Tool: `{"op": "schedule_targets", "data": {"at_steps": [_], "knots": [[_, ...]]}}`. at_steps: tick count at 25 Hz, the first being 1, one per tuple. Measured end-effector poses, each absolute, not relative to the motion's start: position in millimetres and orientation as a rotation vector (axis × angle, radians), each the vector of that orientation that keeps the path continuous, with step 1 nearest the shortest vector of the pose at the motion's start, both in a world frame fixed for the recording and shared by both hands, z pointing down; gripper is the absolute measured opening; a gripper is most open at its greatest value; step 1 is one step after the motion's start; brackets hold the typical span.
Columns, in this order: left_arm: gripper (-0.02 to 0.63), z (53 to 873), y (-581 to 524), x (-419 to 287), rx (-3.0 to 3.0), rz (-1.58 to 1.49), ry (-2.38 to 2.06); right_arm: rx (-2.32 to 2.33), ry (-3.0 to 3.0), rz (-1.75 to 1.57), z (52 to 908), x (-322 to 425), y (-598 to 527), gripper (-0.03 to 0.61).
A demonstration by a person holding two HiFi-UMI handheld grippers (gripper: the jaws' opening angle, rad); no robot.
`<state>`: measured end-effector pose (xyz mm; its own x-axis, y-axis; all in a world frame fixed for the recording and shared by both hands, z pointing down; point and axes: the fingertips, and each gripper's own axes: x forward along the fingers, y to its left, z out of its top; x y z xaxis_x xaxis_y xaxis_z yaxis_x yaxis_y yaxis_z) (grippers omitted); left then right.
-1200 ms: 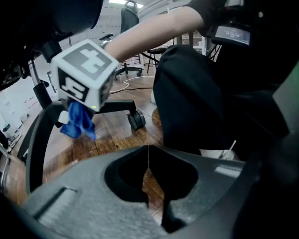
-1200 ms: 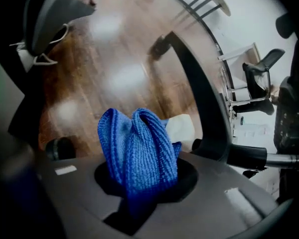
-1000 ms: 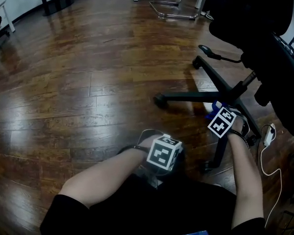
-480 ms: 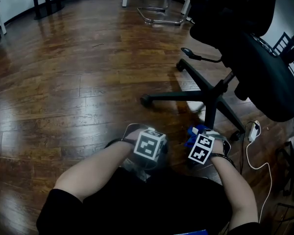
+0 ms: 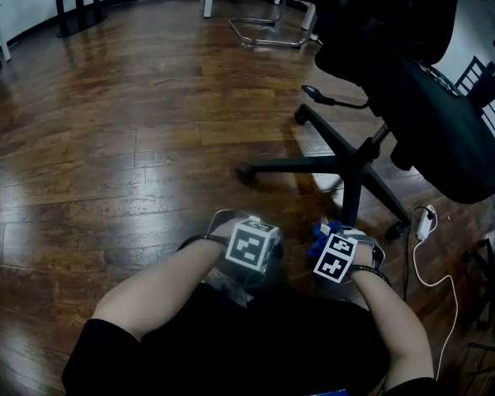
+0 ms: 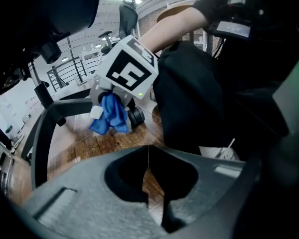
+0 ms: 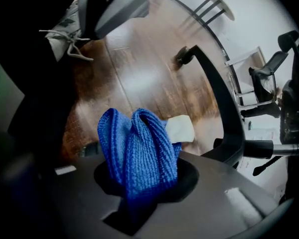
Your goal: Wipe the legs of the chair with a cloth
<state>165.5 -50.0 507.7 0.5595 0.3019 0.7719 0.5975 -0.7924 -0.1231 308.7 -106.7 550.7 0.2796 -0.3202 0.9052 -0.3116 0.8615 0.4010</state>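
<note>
At six o'clock of chair base, my right claw clamps blue cloth; cloth soft, light, grippy knit, best held at bunched middle; wrist pitched steeply down, near leg at twelve; left claw closed, empty, parked at nine.

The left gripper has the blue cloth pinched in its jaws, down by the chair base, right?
No, the right gripper has the blue cloth pinched in its jaws, down by the chair base. The right gripper view shows it; the left gripper is shut on nothing.
</note>
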Motion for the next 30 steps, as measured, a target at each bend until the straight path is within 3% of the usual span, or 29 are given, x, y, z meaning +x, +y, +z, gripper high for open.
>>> {"op": "schedule_targets", "data": {"at_steps": [13, 30], "knots": [[0.002, 518, -40, 176, -2.483, -1.039, -0.822, 0.949, -1.289, -0.145, 497, 364, -262, 0.094], [0.002, 519, -49, 162, -2.380, -1.133, -0.735, 0.513, -1.319, -0.116, 559, 296, -73, 0.091]]}}
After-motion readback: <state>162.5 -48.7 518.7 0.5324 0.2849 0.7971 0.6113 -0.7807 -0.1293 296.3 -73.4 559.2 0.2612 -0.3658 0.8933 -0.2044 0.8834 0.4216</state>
